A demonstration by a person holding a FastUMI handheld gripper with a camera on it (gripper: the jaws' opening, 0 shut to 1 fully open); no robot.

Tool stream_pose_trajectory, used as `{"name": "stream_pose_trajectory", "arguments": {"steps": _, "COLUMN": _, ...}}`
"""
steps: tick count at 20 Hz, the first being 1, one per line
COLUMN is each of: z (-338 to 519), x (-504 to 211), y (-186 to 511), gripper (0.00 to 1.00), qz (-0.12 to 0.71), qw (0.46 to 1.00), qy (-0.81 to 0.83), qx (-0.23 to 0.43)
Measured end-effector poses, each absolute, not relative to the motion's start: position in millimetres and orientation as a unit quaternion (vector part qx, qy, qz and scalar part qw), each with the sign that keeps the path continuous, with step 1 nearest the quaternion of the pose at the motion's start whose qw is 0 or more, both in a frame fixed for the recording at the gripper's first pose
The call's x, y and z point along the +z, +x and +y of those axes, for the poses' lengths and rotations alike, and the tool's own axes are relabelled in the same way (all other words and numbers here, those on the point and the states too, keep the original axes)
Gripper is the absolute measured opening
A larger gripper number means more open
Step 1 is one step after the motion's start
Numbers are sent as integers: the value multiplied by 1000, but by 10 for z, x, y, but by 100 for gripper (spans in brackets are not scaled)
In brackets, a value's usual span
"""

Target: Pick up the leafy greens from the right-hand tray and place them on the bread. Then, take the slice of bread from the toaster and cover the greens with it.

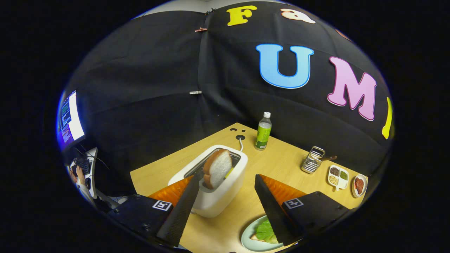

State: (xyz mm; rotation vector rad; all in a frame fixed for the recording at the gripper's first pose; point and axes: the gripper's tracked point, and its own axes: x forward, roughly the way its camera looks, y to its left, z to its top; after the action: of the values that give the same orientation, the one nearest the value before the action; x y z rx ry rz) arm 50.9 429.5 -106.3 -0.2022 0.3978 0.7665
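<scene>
Bread slice point(218, 168), pale and brown-crusted, stands in the white toaster's point(214, 196) slot between the open, empty gripper point(225, 181) fingers; light, soft, crushable, so pinch its upper flat faces gently.

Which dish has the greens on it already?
The pale green plate beside the tool's open fingers holds greens on bread. The divided dish holds seeds; the small round dish holds something red.
</scene>
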Motion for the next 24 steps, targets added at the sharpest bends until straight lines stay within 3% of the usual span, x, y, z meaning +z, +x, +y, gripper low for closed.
{"name": "stream_pose_trajectory", "arguments": {"steps": 8, "z": 4821, "x": -1295, "y": 681, "gripper": 98, "qz": 203, "qw": 895, "qy": -133, "qx": 373}}
{"name": "stream_pose_trajectory", "arguments": {"steps": 19, "z": 4929, "x": -1634, "y": 1042, "gripper": 97, "qz": 237, "qw": 906, "qy": -146, "qx": 318}}
{"name": "stream_pose_trajectory", "arguments": {"steps": 22, "z": 4990, "x": -1648, "y": 1041, "gripper": 89, "qz": 237, "qw": 905, "qy": -147, "qx": 322}}
{"name": "stream_pose_trajectory", "arguments": {"steps": 24, "z": 5022, "x": -1638, "y": 1065, "gripper": 77, "qz": 233, "qw": 906, "qy": -148, "qx": 322}}
